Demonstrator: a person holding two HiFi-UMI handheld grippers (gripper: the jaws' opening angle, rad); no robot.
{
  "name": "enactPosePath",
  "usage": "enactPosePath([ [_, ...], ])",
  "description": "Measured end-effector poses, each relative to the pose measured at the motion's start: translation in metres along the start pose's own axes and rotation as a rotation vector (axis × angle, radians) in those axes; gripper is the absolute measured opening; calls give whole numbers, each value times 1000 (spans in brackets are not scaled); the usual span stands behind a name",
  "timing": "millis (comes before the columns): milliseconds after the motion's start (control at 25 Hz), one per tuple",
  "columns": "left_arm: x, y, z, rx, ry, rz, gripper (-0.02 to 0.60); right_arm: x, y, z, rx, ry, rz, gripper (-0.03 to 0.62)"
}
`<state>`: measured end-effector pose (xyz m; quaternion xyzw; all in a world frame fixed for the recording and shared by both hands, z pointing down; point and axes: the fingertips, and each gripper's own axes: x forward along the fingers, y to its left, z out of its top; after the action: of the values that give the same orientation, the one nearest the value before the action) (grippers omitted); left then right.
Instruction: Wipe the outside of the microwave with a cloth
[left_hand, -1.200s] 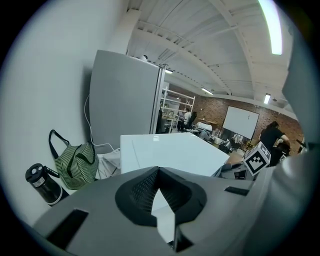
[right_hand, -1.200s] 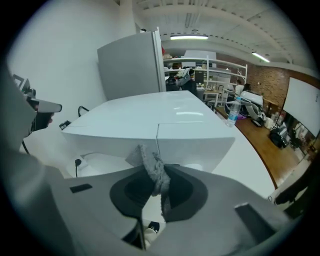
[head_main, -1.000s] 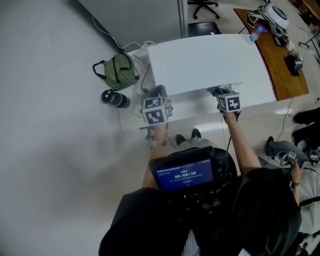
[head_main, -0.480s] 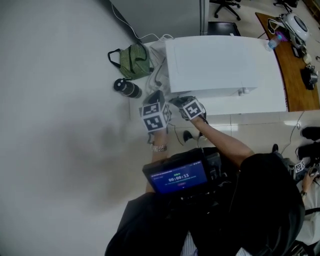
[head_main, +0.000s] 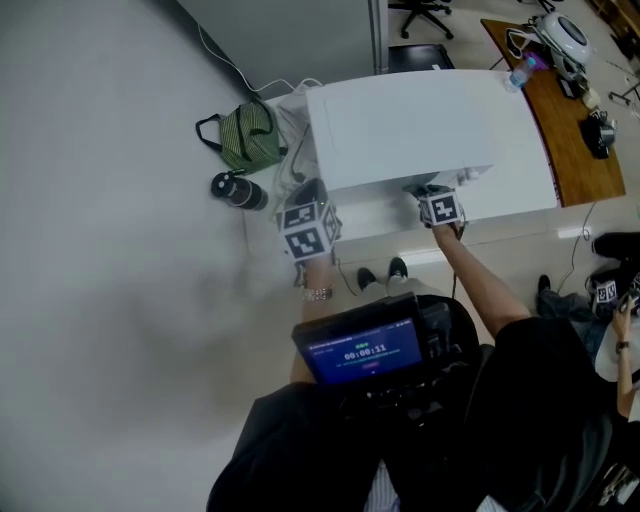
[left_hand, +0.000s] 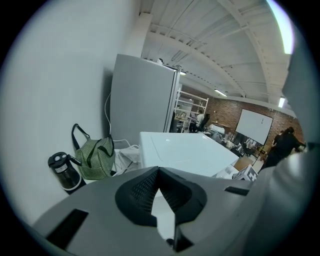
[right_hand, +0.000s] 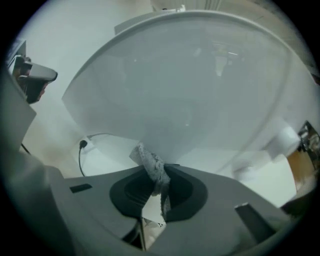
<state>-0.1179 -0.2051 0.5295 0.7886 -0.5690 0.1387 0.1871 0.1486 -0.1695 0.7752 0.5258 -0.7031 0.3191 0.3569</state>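
The white microwave (head_main: 420, 120) stands on a white counter (head_main: 520, 205) and fills the middle of the head view. My right gripper (head_main: 430, 192) is at the microwave's front face, right of centre, shut on a grey cloth (head_main: 419, 186). In the right gripper view the cloth (right_hand: 152, 167) sticks out between the jaws and touches the microwave's pale front (right_hand: 190, 90). My left gripper (head_main: 310, 192) hangs off the microwave's front left corner. In the left gripper view its jaws meet with nothing between them, and the microwave (left_hand: 185, 152) lies ahead.
A green striped bag (head_main: 245, 140) and a black flask (head_main: 230, 190) stand left of the microwave by the wall, with cables (head_main: 290, 160) between. A wooden desk (head_main: 560, 110) with gear lies to the right. A person's arm (head_main: 620, 330) shows at the right edge.
My right gripper has swept with the cloth from the left part of the microwave's front back to the right part. The left gripper has stayed at the front left corner.
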Motion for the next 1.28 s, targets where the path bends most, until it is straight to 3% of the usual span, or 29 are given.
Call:
enactPosePath([
  [120, 7, -24, 3, 15, 1, -57, -3, -15, -58, -9, 115, -20, -63, 48],
  [240, 14, -47, 0, 30, 10, -117, -5, -43, -70, -4, 202, -47, -75, 48],
  [360, 20, -70, -9, 30, 22, -175, -5, -83, -35, 22, 247, -137, 14, 48],
  [480, 22, -98, -19, 19, 44, -244, -5, -126, 25, 61, 155, -243, 125, 48],
  [680, 12, -149, -22, 74, 54, -321, -5, -178, 86, 89, 13, -337, 189, 49],
  [800, 0, -159, -21, 108, 47, -300, -5, -186, 99, 89, -16, -345, 222, 49],
  [1080, -30, -201, -6, 183, 58, -139, -5, -227, 81, 71, -70, -326, 298, 48],
  [1280, -29, -191, -25, 182, 38, -93, -5, -212, 98, 57, -83, -323, 307, 48],
])
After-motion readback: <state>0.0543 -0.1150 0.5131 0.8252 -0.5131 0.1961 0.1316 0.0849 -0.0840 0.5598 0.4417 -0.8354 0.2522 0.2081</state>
